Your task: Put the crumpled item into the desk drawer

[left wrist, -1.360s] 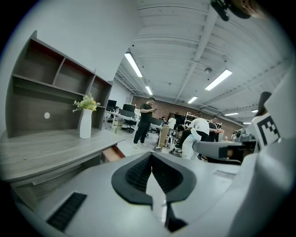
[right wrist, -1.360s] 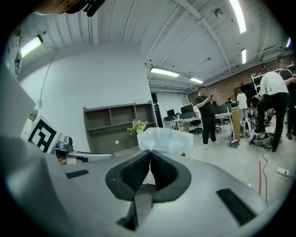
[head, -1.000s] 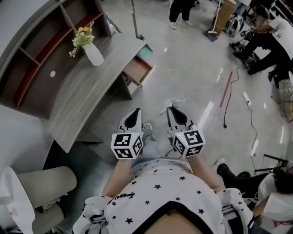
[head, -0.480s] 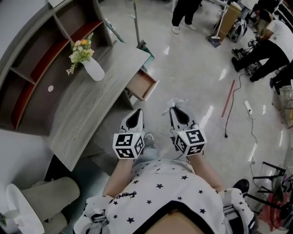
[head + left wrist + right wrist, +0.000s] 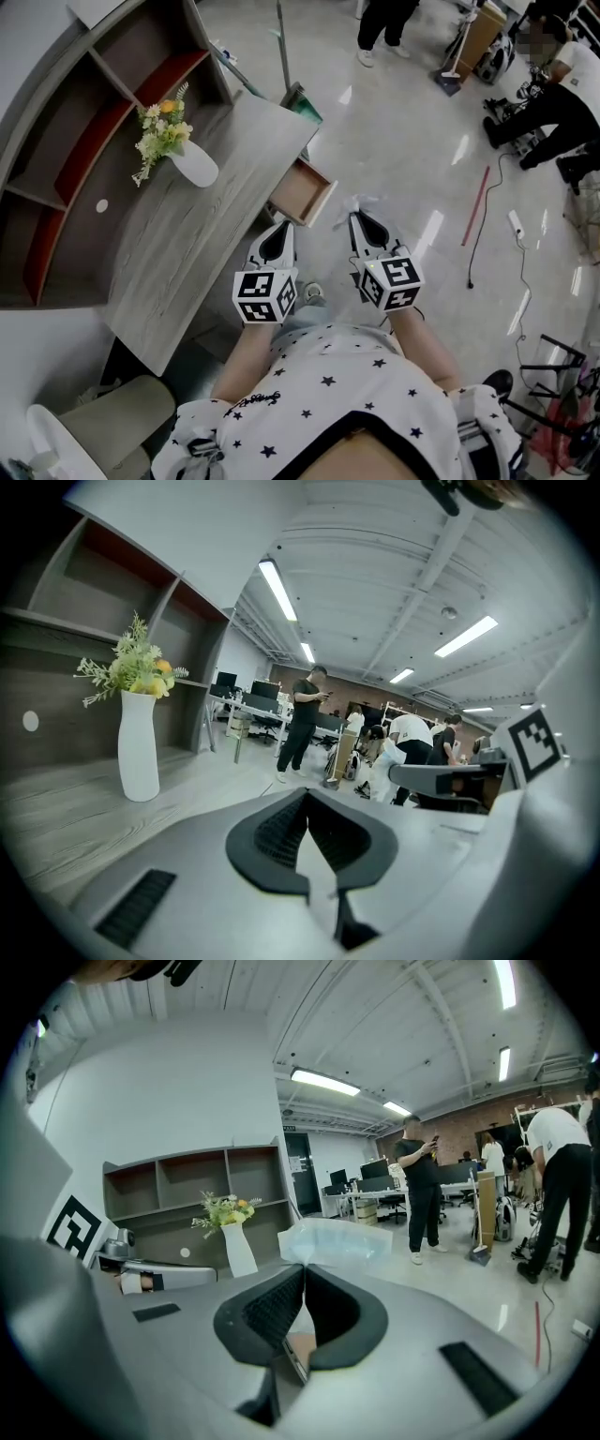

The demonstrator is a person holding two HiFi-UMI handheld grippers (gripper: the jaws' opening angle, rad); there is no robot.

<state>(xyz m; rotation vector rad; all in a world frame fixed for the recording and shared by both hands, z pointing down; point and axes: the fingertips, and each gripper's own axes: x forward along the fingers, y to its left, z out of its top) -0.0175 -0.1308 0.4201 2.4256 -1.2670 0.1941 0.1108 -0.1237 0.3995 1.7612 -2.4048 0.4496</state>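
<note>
The crumpled item (image 5: 333, 1239) is a clear, wrinkled piece of plastic, and my right gripper (image 5: 302, 1269) is shut on it. In the head view it sticks out past the right gripper (image 5: 360, 217) as a pale scrap (image 5: 362, 203) over the floor. The desk drawer (image 5: 302, 190) is pulled open and shows a bare wooden bottom, just left of and beyond both grippers. My left gripper (image 5: 283, 226) is shut with nothing in it, its tips close to the drawer's near corner. The left gripper (image 5: 305, 794) points along the grey desk top (image 5: 75, 808).
A white vase with flowers (image 5: 192, 164) stands on the desk (image 5: 169, 253), with a shelf unit (image 5: 84, 122) behind it. A chair (image 5: 112, 422) sits at the lower left. On the floor to the right lie a red stick (image 5: 476, 206) and a power strip with cable (image 5: 514, 222). People stand further back.
The desk and open drawer have come nearer and now lie just ahead of the gripper tips. Both grippers kept their pose, the right one still shut on the crumpled item.
</note>
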